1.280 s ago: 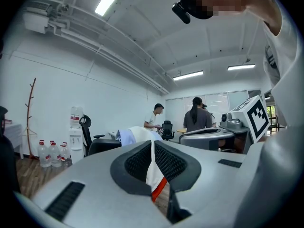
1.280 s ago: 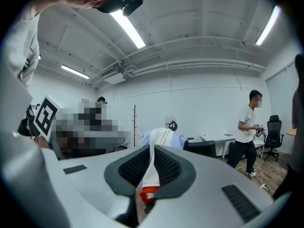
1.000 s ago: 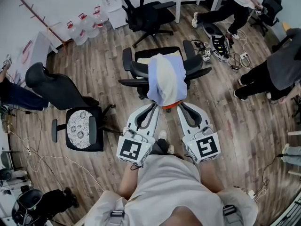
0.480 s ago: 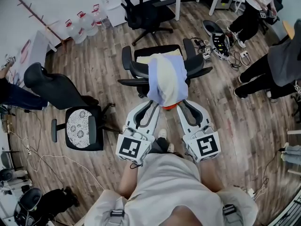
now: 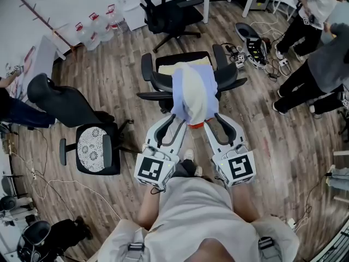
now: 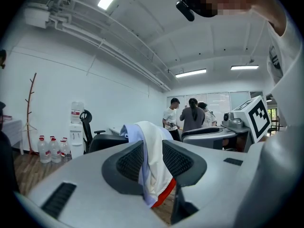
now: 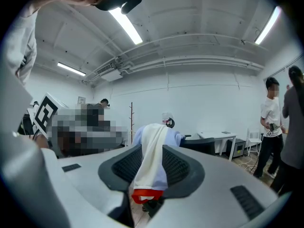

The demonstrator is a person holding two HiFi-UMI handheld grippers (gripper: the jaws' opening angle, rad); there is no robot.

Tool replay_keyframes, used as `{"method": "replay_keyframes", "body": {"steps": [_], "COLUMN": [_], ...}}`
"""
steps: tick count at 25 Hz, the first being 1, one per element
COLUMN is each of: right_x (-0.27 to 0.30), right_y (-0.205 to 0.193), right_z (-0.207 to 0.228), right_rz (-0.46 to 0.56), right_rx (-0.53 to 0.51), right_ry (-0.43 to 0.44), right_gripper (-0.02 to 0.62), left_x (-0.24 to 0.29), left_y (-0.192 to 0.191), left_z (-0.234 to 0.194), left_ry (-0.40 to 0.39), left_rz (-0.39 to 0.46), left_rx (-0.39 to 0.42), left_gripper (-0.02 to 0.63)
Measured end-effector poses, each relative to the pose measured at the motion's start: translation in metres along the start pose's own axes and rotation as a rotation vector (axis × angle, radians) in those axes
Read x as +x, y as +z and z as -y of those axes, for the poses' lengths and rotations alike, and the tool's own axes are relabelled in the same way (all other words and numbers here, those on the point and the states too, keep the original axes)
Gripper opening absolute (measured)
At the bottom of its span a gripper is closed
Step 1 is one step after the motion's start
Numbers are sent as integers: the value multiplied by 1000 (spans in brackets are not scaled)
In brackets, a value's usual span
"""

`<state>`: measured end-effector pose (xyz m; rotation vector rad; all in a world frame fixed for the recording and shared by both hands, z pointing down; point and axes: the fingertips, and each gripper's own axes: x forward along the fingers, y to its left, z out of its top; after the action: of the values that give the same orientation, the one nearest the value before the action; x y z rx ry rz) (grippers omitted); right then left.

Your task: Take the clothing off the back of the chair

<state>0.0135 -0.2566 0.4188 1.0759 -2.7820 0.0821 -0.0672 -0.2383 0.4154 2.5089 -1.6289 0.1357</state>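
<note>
Nearest, the left gripper (image 5: 173,125) and right gripper (image 5: 214,122) are held out side by side, close to level, with their marker cubes toward the person. Both sets of jaws have just been opening and now stand partly apart. In each gripper view the clothing (image 5: 192,94) shows in the gap between the mesh pads. Neither pad presses on it, so nothing is gripped. Whether the cloth hangs inside the jaws or just beyond them I cannot tell. The clothing is draped over the back of the chair (image 5: 148,71) just ahead of the grippers. It is a cream piece on top of a pale blue one, with an orange hem (image 5: 196,124) at the bottom, between the two grippers' tips. The chair is black, with armrests and a pale seat pad. Left of it stands a second chair (image 5: 95,146) with a patterned cushion. Farther off are a third chair (image 5: 169,15), water bottles (image 5: 98,29) by the wall, and people (image 5: 319,72) standing at the right.
</note>
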Motion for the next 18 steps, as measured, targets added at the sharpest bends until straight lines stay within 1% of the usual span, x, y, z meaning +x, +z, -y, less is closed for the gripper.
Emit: {"method": "replay_keyframes", "body": {"steps": [7,12,18], "right_x": [5,9,17], "right_y": [0,-5,-4], "right_z": [8,17,28], "right_rz": [-14,-41,-44], "right_rx": [6,27,41], "right_ry": [-17,-45,-60], "right_gripper": [156,190,216], "left_x": [6,12,21], "left_y": [2,1,1], "left_z": [-4,-7,-14], "left_ry": [-3,-1,-3], "left_rz": [-7,-14,-27], "left_rx": [-4,-4,-9], "left_gripper": [147,170,196]}}
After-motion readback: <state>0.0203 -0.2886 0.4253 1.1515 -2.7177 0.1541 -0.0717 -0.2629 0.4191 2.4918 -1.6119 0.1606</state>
